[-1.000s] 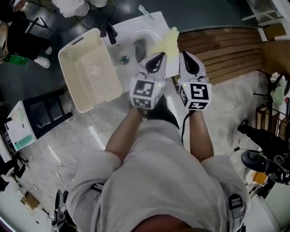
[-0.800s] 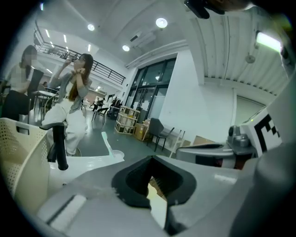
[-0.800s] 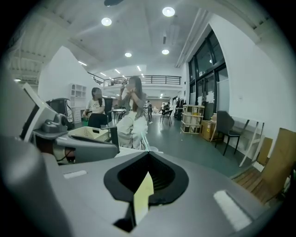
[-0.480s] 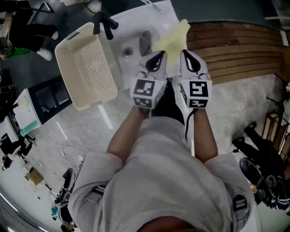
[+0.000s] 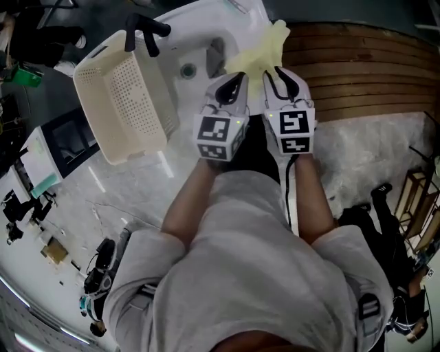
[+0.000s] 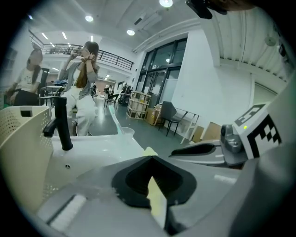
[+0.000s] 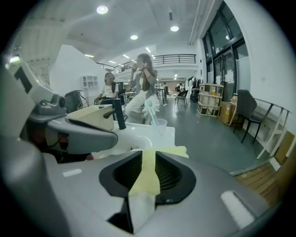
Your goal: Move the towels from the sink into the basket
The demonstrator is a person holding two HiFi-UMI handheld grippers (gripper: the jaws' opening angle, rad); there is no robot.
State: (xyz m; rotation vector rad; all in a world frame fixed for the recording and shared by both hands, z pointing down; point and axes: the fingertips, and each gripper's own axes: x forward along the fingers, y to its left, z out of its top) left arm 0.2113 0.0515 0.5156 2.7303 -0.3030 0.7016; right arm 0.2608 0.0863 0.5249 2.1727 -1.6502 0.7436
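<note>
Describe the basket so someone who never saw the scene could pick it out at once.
Find the white sink at the top of the head view. Just left of it, near the black faucet, sits the basket. It alone is a cream, rectangular tub with perforated walls and floor, and nothing lies in it.

You are working under bright ceiling lights (image 7: 102, 9), and they are glaring off the white sink (image 5: 206, 31). Both gripper views are bending and darkening toward their round edges, and the nearest surfaces are blurring.
</note>
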